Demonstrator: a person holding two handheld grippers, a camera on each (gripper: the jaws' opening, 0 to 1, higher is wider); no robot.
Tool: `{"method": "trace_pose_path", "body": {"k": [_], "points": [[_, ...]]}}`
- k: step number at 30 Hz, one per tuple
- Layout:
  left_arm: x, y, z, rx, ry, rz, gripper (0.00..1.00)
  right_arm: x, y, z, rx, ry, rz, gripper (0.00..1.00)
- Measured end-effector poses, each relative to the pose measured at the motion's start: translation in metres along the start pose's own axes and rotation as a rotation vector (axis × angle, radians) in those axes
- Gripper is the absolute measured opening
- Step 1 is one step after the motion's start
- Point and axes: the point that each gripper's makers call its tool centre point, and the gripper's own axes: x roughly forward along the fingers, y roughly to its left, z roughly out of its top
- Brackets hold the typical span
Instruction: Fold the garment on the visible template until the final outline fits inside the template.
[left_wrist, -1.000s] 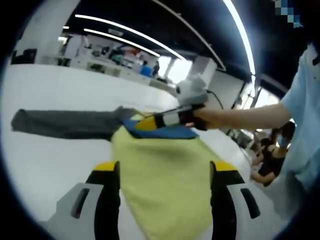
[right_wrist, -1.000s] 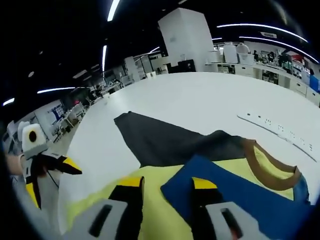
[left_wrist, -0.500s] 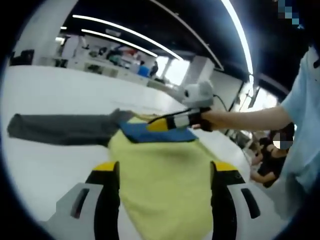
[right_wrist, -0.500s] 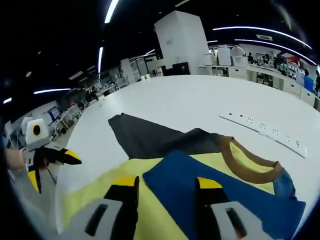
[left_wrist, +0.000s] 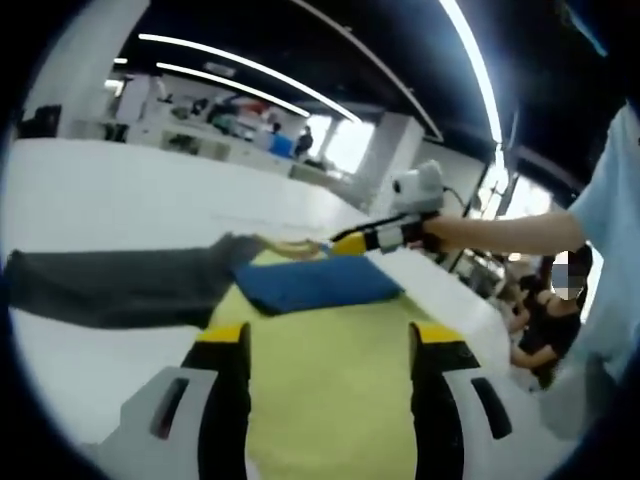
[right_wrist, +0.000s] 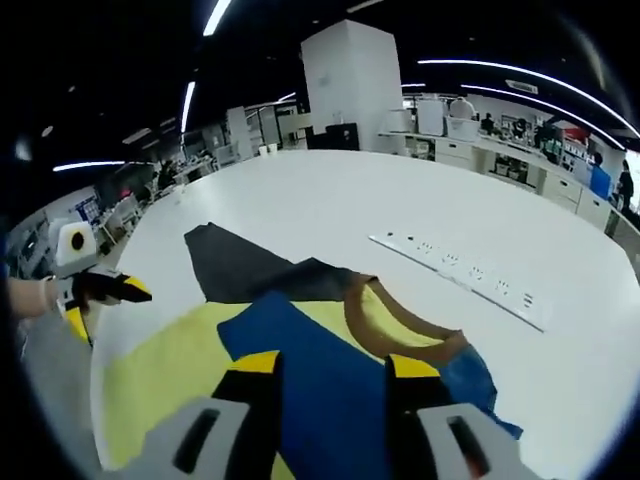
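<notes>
The white table (right_wrist: 420, 200) carries the garment (right_wrist: 170, 360), its grey sleeve (left_wrist: 110, 290) pointing left. The blue sleeve (right_wrist: 330, 370) lies folded across the yellow body, directly ahead of the right gripper (right_wrist: 325, 365), jaws apart, unloaded. The left gripper (left_wrist: 330, 335), jaws apart, straddles the yellow hem.

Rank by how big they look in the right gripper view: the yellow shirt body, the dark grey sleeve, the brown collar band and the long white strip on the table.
1. Yellow shirt body, partly covered by the blue panel.
2. Dark grey sleeve.
3-4. Brown collar band and long white strip look alike; the strip lies farther off, so I won't rank them.
</notes>
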Motion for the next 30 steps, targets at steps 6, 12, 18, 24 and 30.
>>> {"method": "trace_pose_path", "body": {"k": [6, 12, 18, 24, 30], "points": [[0.011, 0.010, 0.006, 0.003, -0.012, 0.007, 0.58, -0.027, -0.041, -0.007, 0.009, 0.039, -0.058, 0.30], [0.019, 0.017, 0.005, -0.006, -0.005, 0.012, 0.54, -0.039, -0.065, -0.016, 0.018, 0.076, -0.088, 0.29], [0.023, 0.017, 0.005, -0.007, -0.001, 0.008, 0.53, -0.046, -0.087, -0.027, 0.023, 0.119, -0.127, 0.23], [0.027, 0.020, -0.003, -0.005, 0.023, 0.008, 0.51, -0.045, -0.099, -0.038, 0.019, 0.175, -0.137, 0.11], [0.034, 0.025, -0.003, -0.020, 0.019, 0.007, 0.50, -0.032, -0.102, -0.044, 0.005, 0.235, -0.112, 0.05]]}}
